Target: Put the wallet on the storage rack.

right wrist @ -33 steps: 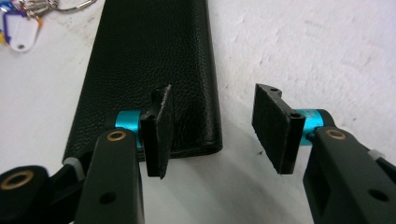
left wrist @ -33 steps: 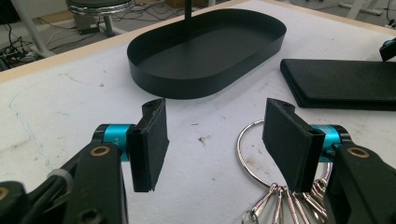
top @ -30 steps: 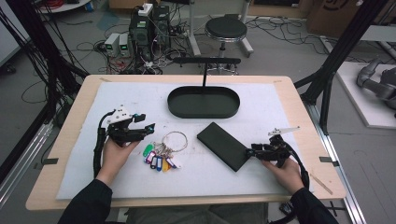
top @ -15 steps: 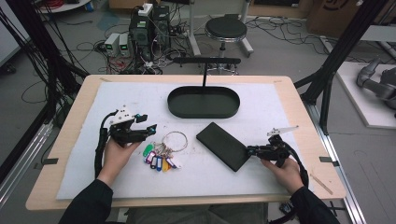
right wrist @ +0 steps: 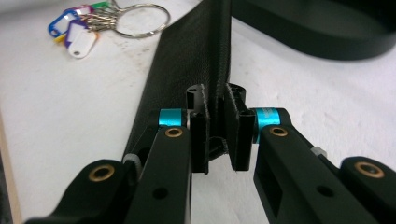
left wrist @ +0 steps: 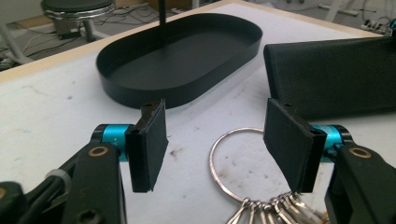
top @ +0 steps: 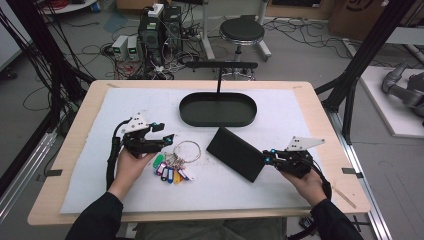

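Observation:
A flat black case (top: 235, 152) lies at the middle right of the white mat. My right gripper (top: 267, 159) is shut on its near right edge, and the pinched edge (right wrist: 215, 126) sits between the two pads. A key ring (top: 186, 149) with several coloured tags (top: 169, 169) lies left of the case. My left gripper (top: 167, 140) is open just left of the ring. Seen along the left gripper (left wrist: 219, 144), the steel ring (left wrist: 212, 156) lies on the mat between and just past the pads, touching neither.
A black oval tray (top: 218, 120) with an upright post stands behind the case at mid-table, also ahead of the left jaws (left wrist: 140, 88). The white mat (top: 300, 115) covers most of the wooden table. A stool and cables stand beyond the far edge.
My right gripper has crept left onto the case's edge. My left gripper has shifted slightly right, closer to the key ring. The case and keys lie about where they were.

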Motion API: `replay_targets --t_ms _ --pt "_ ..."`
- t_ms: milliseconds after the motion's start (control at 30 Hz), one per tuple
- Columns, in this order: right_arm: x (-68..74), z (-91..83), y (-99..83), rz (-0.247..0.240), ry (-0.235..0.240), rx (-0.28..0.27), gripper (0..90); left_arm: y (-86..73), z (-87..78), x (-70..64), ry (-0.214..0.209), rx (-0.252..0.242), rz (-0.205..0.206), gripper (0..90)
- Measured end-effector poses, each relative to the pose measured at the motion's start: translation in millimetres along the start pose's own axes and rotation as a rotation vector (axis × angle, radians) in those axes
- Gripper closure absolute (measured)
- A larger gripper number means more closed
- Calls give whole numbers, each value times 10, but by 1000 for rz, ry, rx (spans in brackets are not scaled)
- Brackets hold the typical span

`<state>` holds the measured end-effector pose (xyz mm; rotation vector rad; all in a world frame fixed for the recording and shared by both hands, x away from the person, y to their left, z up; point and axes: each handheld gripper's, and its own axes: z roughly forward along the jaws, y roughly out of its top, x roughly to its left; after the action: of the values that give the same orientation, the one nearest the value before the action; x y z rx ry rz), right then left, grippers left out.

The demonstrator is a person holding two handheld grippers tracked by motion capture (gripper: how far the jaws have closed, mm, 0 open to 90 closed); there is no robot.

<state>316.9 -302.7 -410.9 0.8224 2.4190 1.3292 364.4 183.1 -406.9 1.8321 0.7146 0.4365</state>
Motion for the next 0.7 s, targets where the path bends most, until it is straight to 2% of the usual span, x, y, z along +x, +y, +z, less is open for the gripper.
replay_targets --t_ms 33,67,100,133,167,333,433,533,600,633,667,700 --pt "0 0 0 0 0 0 821 9 19 -17 -8 -2 2 394" --pt "13 -6 7 -17 0 -3 821 20 43 -36 -20 -2 6 391" --pt "43 -18 15 -54 1 -12 821 29 65 -55 -27 -3 6 387" --pt "43 -18 15 -54 1 -12 821 38 89 -73 -37 -6 6 387" --pt "54 -25 26 -79 6 -16 821 47 111 -86 -47 -9 6 376" --pt "96 -45 47 -116 19 -28 822 93 222 -146 -93 -17 -4 363" --pt "128 -64 65 -140 39 -36 823 126 315 -189 -136 -24 -22 355" --pt "152 -74 74 -168 63 -52 823 144 398 -240 -160 -41 -28 354" --pt "172 -81 75 -207 80 -61 822 154 470 -274 -190 -39 -41 353" --pt "172 -81 75 -207 80 -61 822 172 512 -288 -212 -21 -43 353" --pt "194 -84 78 -229 93 -68 822 184 548 -311 -226 -14 -42 349" --pt "194 -84 78 -229 93 -68 822 194 577 -337 -243 -15 -33 349"
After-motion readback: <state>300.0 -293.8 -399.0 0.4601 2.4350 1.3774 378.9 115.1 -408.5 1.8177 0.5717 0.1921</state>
